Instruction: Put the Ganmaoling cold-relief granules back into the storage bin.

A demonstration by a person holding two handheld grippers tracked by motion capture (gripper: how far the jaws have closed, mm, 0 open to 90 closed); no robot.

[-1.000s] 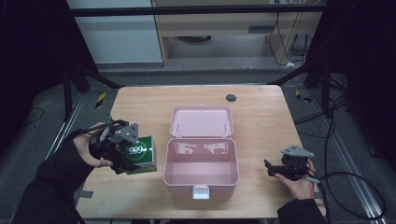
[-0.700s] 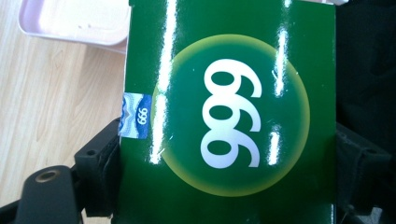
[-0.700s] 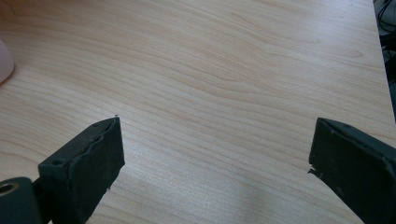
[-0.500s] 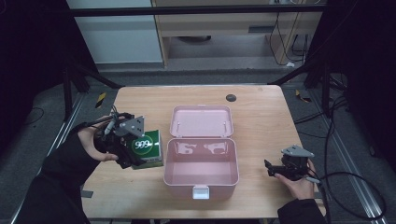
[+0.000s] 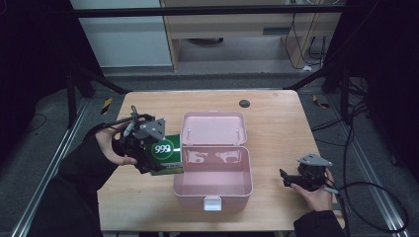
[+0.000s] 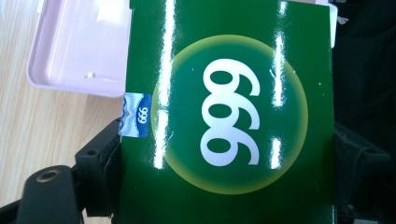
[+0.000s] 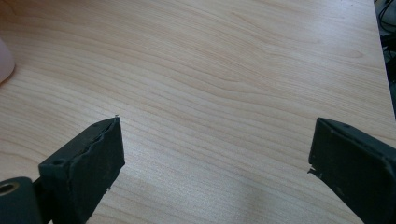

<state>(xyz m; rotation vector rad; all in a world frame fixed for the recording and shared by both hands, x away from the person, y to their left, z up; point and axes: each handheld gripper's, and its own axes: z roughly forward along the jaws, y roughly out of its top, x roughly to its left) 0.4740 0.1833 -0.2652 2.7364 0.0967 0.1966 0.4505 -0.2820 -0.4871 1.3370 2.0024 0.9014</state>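
— What do we see in the left gripper (image 5: 157, 157)?

— We see a green box (image 5: 165, 154). It is shiny and has a pale round spot with white "999" on it. A little blue sticker sits on one edge. The gripper's jaws press on two sides of the box and hold it up off the table (image 5: 276, 123), just beside the pink case.

— And the pink case (image 5: 213, 182)?

— We see it open in the middle of the table. Its lid (image 5: 213, 128) lies flat behind it. The inside looks bare and pink, and a small white latch sits on its front wall.
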